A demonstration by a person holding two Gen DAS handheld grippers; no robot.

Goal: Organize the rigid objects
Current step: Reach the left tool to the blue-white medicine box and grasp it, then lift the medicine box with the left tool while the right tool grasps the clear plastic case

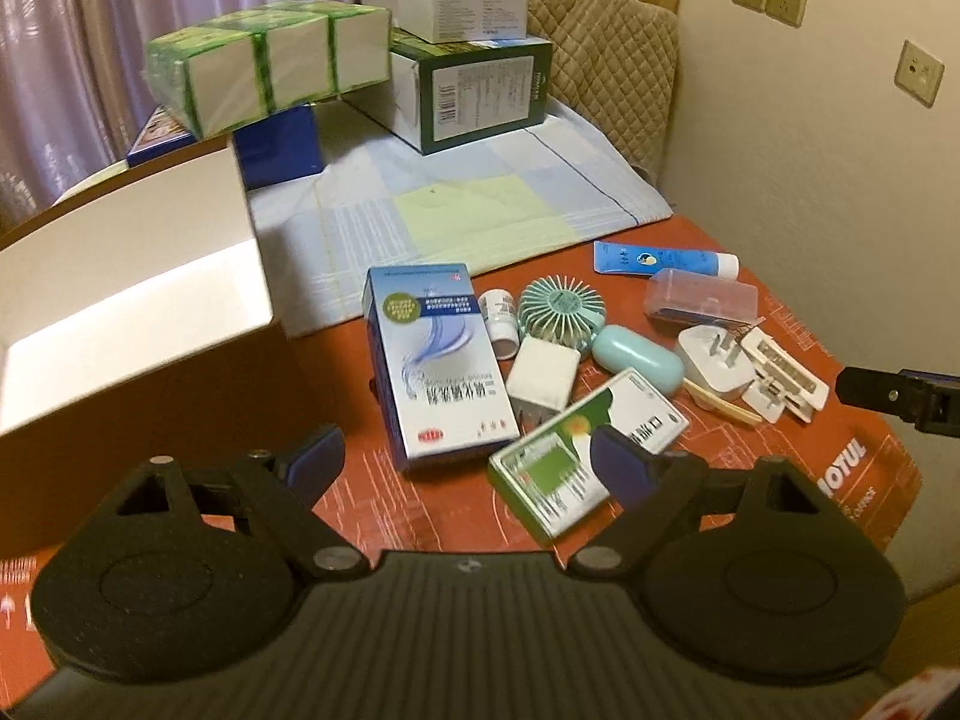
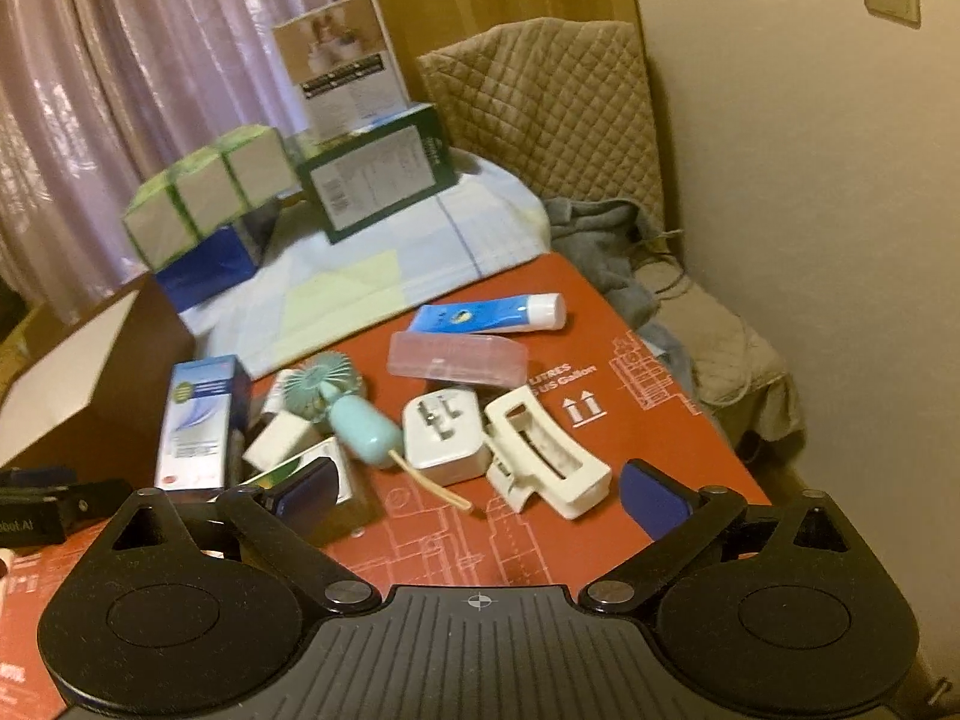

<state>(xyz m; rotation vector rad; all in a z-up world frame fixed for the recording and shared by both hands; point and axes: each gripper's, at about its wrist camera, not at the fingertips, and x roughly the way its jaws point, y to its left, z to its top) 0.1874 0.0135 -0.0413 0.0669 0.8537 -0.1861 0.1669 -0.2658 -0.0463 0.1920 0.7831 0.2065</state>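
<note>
Plainly, both tools hang empty over the clutter: the left gripper [image 1: 465, 468] and the right gripper [image 2: 477, 495] each have their blue-padded jaws spread wide, holding nothing. On the red printed cardboard sheet [image 2: 630, 360] lie two glossy cartons, the tall blue-and-white medicine box [image 1: 435, 360] and the flat green-and-white box [image 1: 576, 450]; two white plastic plug adapters [image 1: 543, 381] [image 2: 444, 435]; one ribbed mint handheld fan [image 2: 342, 408]; one cream plastic hair claw [image 2: 546, 456]; one translucent pink case [image 2: 456, 357]; one blue squeeze tube [image 2: 492, 312]. One open white-lined brown box [image 1: 120, 312] sits just left of the pile.
</note>
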